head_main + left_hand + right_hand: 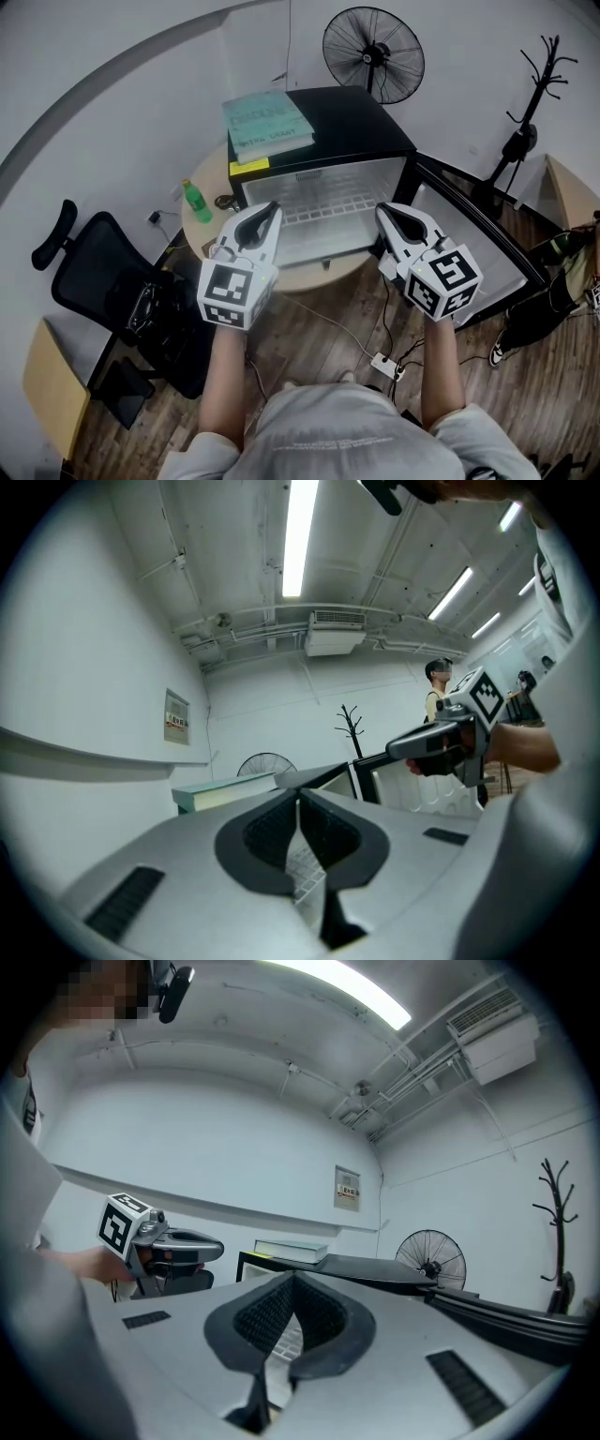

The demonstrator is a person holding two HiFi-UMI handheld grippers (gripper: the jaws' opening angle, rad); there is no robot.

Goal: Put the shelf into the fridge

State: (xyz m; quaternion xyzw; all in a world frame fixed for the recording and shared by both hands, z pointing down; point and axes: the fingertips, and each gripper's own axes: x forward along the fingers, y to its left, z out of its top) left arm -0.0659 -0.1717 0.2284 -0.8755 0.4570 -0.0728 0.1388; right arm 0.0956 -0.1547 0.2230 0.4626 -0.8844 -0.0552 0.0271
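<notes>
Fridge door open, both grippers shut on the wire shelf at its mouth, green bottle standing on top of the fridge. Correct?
No. The green bottle stands on the round table, left of the fridge, not on top of it; the head view shows this. The rest holds.

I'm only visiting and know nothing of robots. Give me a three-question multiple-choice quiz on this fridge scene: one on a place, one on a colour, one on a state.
1. Where does the teal book lie?
A. on top of the fridge
B. inside the fridge
C. under the fridge

2. What colour is the bottle on the round table?
A. red
B. green
C. blue

3. How is the fridge's door?
A. shut
B. open
C. missing

Answers:
1. A, the book lies flat on the fridge's black top.
2. B, the bottle left of the fridge is green.
3. B, the door stands swung out to the right in the head view.
</notes>
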